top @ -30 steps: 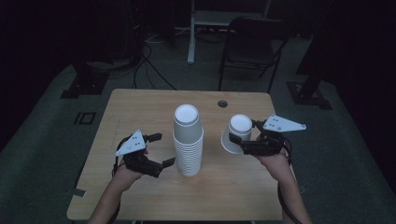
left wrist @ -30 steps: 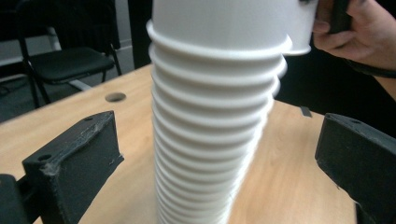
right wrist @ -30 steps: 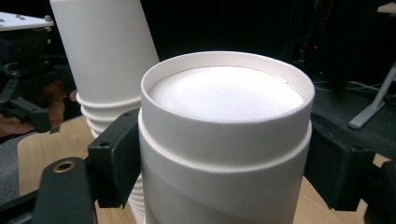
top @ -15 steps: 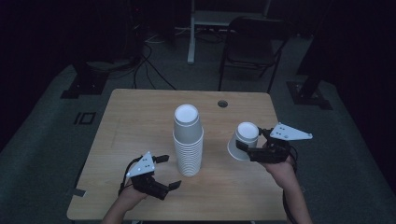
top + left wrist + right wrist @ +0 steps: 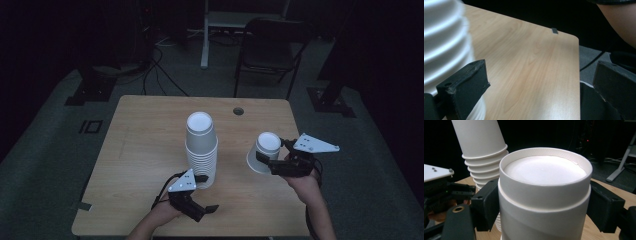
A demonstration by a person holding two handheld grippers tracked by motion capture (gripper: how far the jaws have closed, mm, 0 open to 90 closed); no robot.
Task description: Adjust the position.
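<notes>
White paper cup (image 5: 264, 152) is sitting clamped in your right gripper (image 5: 272, 156); your left gripper (image 5: 206, 194) is gaping empty beside the cup stack (image 5: 201, 147).

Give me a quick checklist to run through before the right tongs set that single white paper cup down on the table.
1. Right tongs grip the single upside-down white paper cup: ok, jaws on both sides.
2. Cup off the light wooden table: cannot tell.
3. Bare tabletop around the cup for setting it down: ok.
4. Tall stack of upside-down white paper cups apart from the held cup: ok, a gap shows in the high view.
5. Left tongs open beside the stack's base: ok, holding nothing.
6. Stack upright: ok.
</notes>
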